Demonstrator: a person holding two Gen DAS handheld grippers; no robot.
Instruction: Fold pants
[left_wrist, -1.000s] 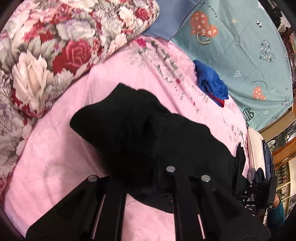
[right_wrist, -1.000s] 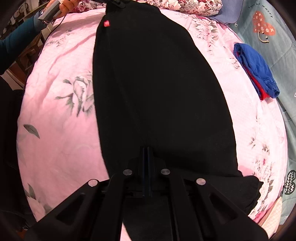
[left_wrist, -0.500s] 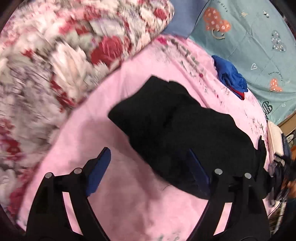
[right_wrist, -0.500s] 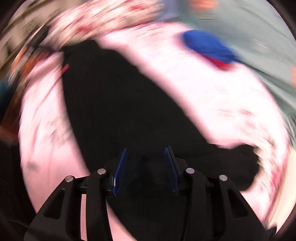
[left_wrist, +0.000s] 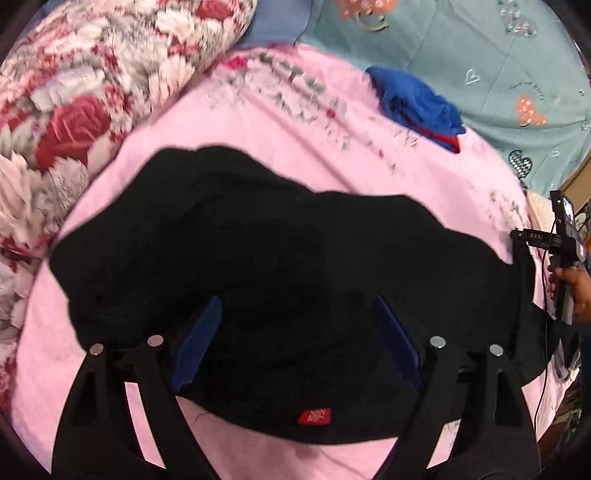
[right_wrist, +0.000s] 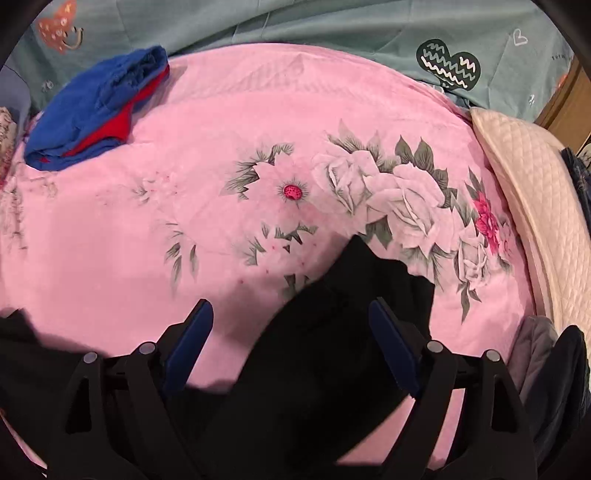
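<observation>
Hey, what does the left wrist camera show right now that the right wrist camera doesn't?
Only the left wrist view shows the red-and-white rose-print quilt, the small red label on the black pants, and a hand holding the right gripper.

Only the right wrist view shows the cream quilted cover and the dark zigzag heart print.

Both show the black pants, the pink floral bedsheet, the folded blue-and-red garment and the teal blanket.
</observation>
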